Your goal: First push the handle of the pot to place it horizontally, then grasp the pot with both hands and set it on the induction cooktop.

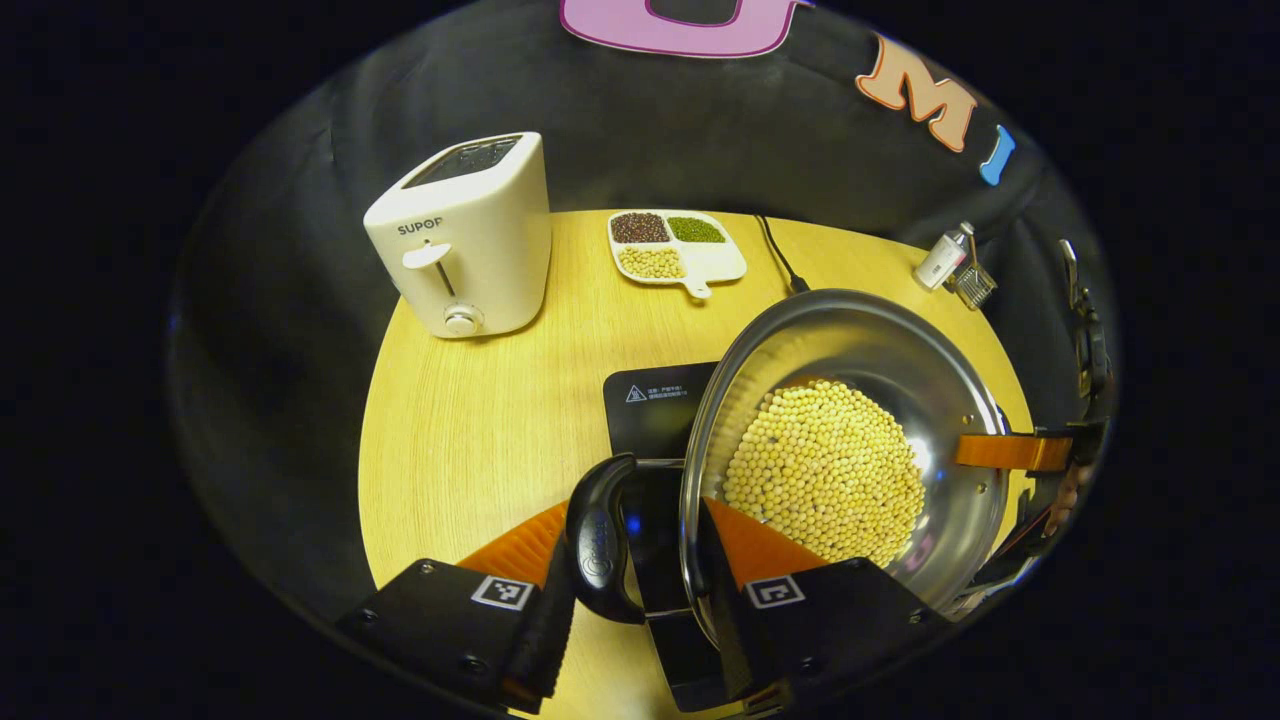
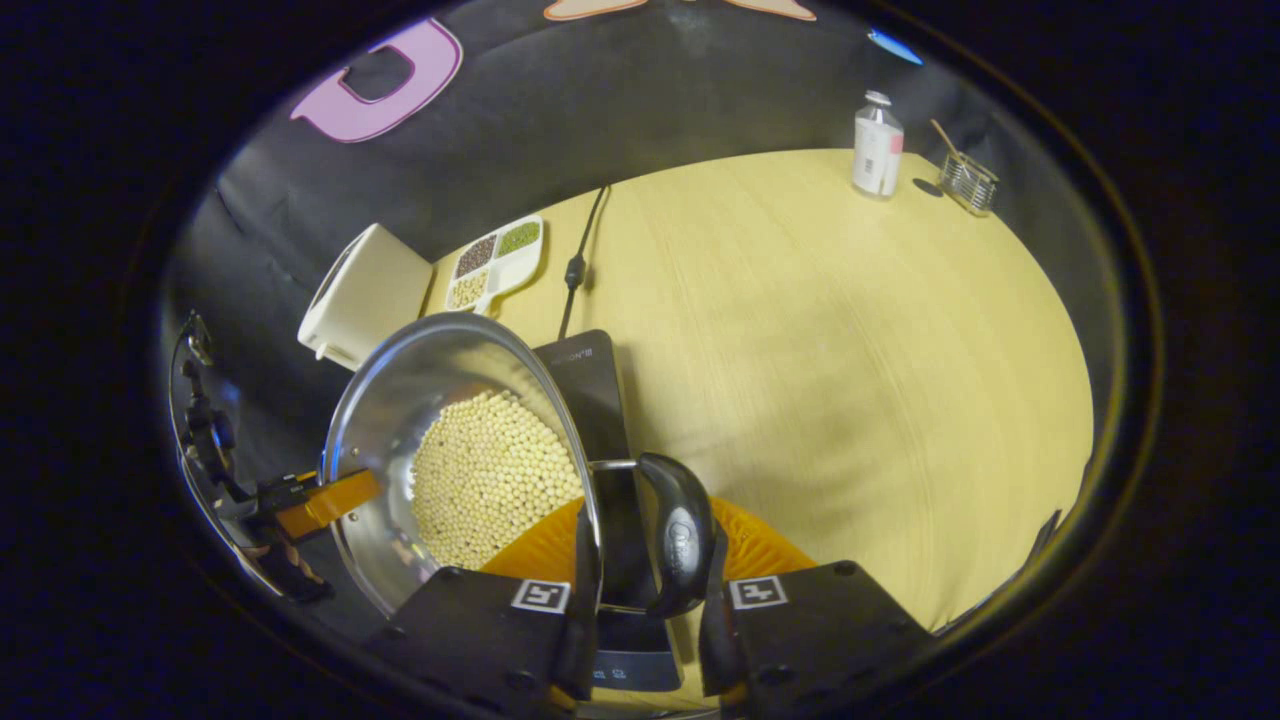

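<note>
A steel pot (image 1: 850, 340) holding pale soybeans (image 1: 825, 470) hangs between my two grippers, over the black induction cooktop (image 1: 650, 405). In the left gripper view, my left gripper (image 1: 635, 590) is shut on the pot's black side handle (image 1: 598, 540), one finger outside it and one inside the rim. Across the pot, a finger (image 1: 1010, 452) of the right gripper reaches over the far rim. In the right gripper view, my right gripper (image 2: 645, 590) is shut on the other handle (image 2: 680, 540) of the pot (image 2: 400, 390), above the cooktop (image 2: 590, 385). The left gripper's finger (image 2: 325, 503) shows at the far rim.
On the round wooden table (image 2: 850, 350) a white toaster (image 1: 465, 240) stands at the back, with a divided dish of beans (image 1: 675, 245) beside it. The cooktop's cable (image 2: 580, 265) runs to the rear. A small bottle (image 2: 878, 145) and a wire holder (image 2: 968, 180) stand at the far edge.
</note>
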`<state>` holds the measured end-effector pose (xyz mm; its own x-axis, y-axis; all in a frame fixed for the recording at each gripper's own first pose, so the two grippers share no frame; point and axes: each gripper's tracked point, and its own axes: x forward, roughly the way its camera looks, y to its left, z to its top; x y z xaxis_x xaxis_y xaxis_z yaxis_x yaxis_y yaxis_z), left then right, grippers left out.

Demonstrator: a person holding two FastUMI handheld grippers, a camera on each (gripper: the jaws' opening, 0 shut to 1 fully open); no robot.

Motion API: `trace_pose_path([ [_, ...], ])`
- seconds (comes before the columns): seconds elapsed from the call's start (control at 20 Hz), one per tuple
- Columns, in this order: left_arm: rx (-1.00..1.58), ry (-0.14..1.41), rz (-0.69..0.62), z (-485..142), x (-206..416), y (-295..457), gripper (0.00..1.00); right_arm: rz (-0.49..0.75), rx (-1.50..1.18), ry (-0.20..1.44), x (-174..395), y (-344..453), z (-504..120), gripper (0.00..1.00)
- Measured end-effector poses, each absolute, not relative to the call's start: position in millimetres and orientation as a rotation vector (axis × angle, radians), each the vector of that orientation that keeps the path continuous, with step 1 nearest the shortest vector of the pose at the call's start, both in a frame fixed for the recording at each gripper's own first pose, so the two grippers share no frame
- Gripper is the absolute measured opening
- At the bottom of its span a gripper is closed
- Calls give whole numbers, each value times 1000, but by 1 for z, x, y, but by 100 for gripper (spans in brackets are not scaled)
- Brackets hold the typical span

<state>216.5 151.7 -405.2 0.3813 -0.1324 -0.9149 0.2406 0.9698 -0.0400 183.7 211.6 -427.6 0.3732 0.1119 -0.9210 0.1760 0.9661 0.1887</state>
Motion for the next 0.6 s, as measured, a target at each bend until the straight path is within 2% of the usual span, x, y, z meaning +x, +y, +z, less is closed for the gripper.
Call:
trace_pose_path([
  [0.05,142,1142,-222,-406,217,151,67,-36,276,1193,183,213,-428,41],
  [0.15,232,1111,-197,-400,217,155,75,-24,268,1181,185,211,-429,41],
  [0.2,267,1098,-177,-396,216,159,78,-10,262,1173,186,211,-428,45],
  [0.25,285,1082,-156,-391,216,163,87,4,256,1167,187,208,-427,48],
  [0.3,290,1063,-133,-385,216,164,92,14,252,1151,187,208,-426,52],
  [0.4,293,1018,-80,-371,217,167,95,34,253,1120,192,200,-419,70],
  [0.45,302,1004,-51,-363,212,169,96,49,266,1099,195,198,-415,82],
  [0.6,334,935,19,-331,207,166,98,70,292,1018,201,183,-401,94],
])
